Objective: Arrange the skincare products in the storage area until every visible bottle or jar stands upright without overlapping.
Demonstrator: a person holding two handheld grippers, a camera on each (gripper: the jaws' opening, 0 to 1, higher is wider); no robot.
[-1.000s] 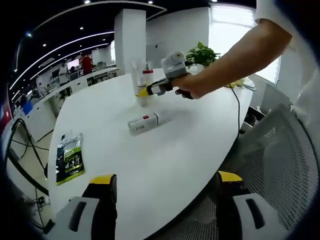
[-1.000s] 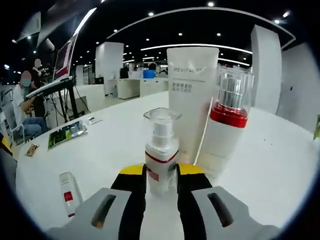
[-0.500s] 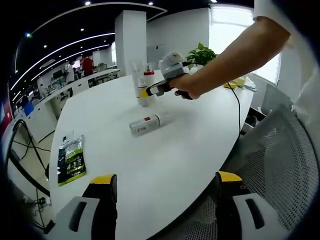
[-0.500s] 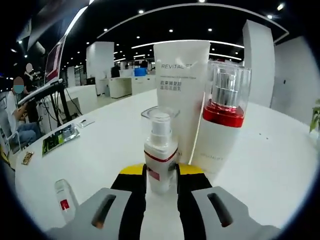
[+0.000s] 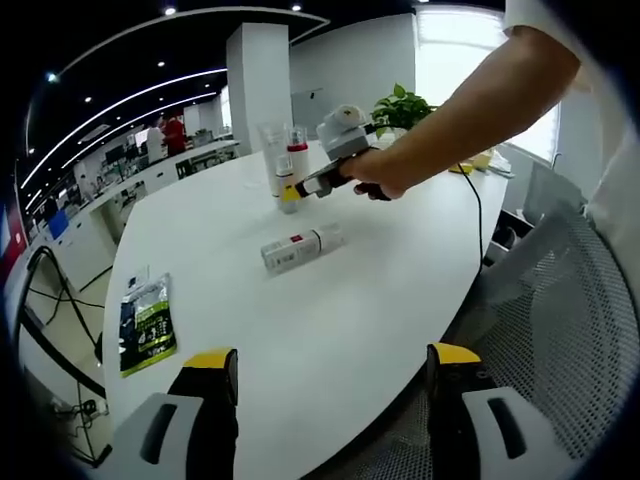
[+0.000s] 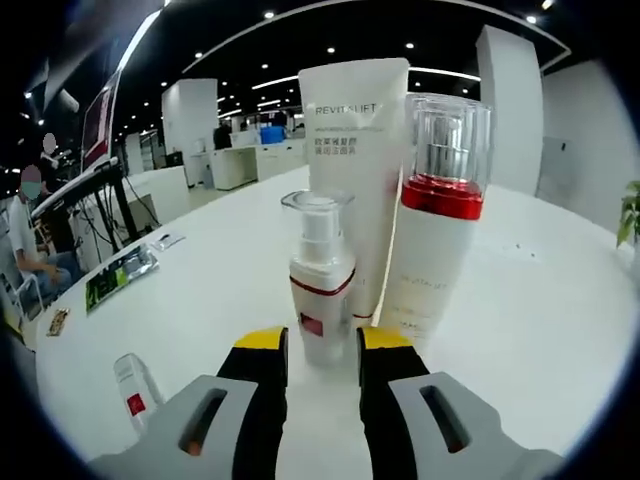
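Right tongs (image 6: 311, 345) stand narrowly parted around the upright pump bottle (image 6: 321, 280), centre frame; left tongs (image 5: 327, 372) gape wide over the tabletop (image 5: 330, 300).

White table (image 5: 330, 300): bottles (image 6: 322, 285), green packet (image 5: 147, 325).

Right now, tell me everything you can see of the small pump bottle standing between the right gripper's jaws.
The small pump bottle is white, plastic-looking, with a red band around its shoulder, a small red label low on the front and a clear cap over a white pump. It stands upright on the white table, just ahead of the right gripper, whose jaws flank its base with slight gaps. Behind it stand a tall white tube and a larger red-collared bottle.
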